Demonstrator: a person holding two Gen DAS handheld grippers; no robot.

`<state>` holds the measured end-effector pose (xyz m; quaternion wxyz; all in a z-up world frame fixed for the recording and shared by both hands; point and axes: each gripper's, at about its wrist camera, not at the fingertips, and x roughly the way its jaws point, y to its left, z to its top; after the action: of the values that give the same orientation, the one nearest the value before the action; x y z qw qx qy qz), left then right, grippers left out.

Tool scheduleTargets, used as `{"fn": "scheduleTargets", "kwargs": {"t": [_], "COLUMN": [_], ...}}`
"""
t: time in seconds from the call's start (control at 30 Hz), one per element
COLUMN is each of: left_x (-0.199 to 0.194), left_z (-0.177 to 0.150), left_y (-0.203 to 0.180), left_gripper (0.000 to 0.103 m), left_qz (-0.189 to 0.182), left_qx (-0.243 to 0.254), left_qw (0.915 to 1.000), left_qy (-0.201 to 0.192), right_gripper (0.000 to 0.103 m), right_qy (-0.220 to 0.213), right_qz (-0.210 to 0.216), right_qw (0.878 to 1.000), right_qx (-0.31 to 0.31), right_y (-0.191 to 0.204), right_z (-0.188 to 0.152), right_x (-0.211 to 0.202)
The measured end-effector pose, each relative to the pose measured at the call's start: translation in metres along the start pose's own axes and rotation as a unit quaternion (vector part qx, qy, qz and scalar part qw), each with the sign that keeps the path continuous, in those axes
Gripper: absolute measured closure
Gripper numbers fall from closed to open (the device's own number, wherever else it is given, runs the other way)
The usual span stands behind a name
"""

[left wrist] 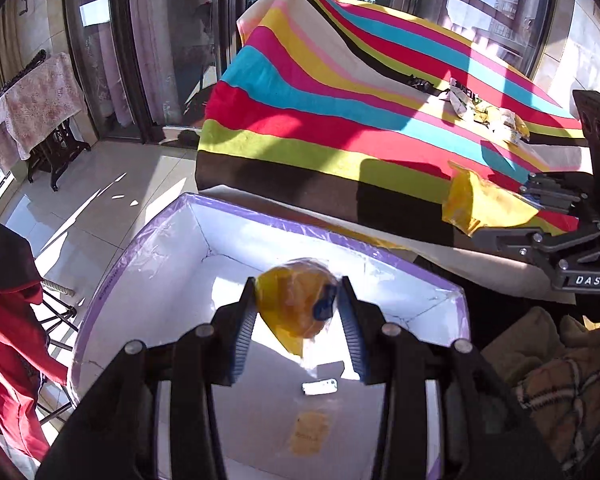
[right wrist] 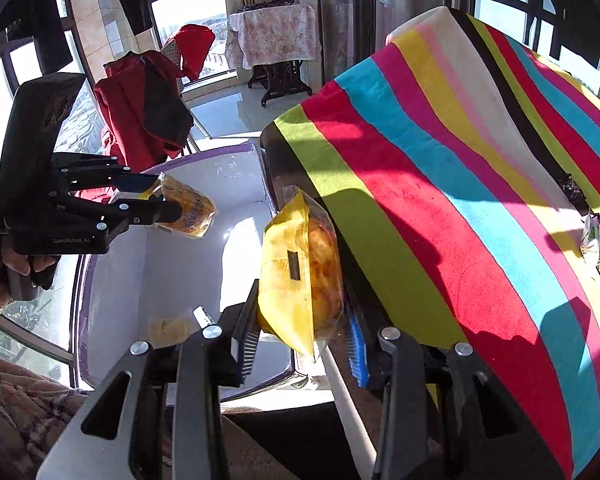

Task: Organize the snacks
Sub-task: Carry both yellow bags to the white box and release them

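My left gripper [left wrist: 298, 300] is shut on a yellow-wrapped bun packet [left wrist: 292, 308] and holds it over the open white box with a purple rim [left wrist: 140, 272]. The right wrist view shows that left gripper [right wrist: 166, 196] with its packet [right wrist: 192, 210] above the box [right wrist: 168, 276]. My right gripper [right wrist: 300, 332] is shut on a second yellow packet [right wrist: 288, 264], which stands upright at the box's edge beside the striped table. From the left wrist view, the right gripper [left wrist: 504, 216] and its packet [left wrist: 476, 204] hang in front of the tablecloth.
A flat snack packet [left wrist: 310, 432] and a small white item [left wrist: 319, 387] lie on the box floor. Several loose snacks [left wrist: 484, 112] lie on the striped cloth [left wrist: 320, 92], with a dark packet [right wrist: 572, 188] nearby. Red clothes hang over a chair [right wrist: 140, 108] beyond the box.
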<state>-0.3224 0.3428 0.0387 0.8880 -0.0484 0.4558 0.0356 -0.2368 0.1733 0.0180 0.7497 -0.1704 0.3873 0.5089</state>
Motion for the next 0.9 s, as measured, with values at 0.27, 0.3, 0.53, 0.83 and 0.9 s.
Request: {"fn": "scheduleTargets", "kwargs": {"t": [0.27,0.3,0.53,0.83,0.9], "left_x": [0.012,0.008,0.011,0.083,0.108], "left_z": [-0.015,-0.011,0.053,0.167,0.184], "left_y": [0.048,0.052,0.021,-0.153,-0.19], "left_gripper": [0.027,0.022,0.002,0.002,0.002], "left_qz": [0.128,0.127,0.069,-0.072,-0.095], "left_qx": [-0.07,-0.09,-0.172,-0.04,-0.025], "left_qw": [0.9888,0.9876,0.9821,0.9938,0.9925], "left_qy": [0.033,0.021,-0.033,-0.075,-0.073], "right_gripper": [0.026,0.025,0.023,0.018,0.018], "right_qy": [-0.001,-0.013,-0.052,-0.137,-0.132], "right_qz": [0.066,0.056,-0.023,-0.183,-0.214], "right_qw": [0.994,0.995,0.994,0.918,0.9], "right_qx": [-0.083,-0.081,0.097,0.325,0.356], "right_y": [0.056,0.053,-0.047,-0.188,-0.211], "right_z": [-0.006,-0.006,-0.03,-0.116,-0.135], "right_x": [0.011,0.005,-0.03,-0.117,-0.124]}}
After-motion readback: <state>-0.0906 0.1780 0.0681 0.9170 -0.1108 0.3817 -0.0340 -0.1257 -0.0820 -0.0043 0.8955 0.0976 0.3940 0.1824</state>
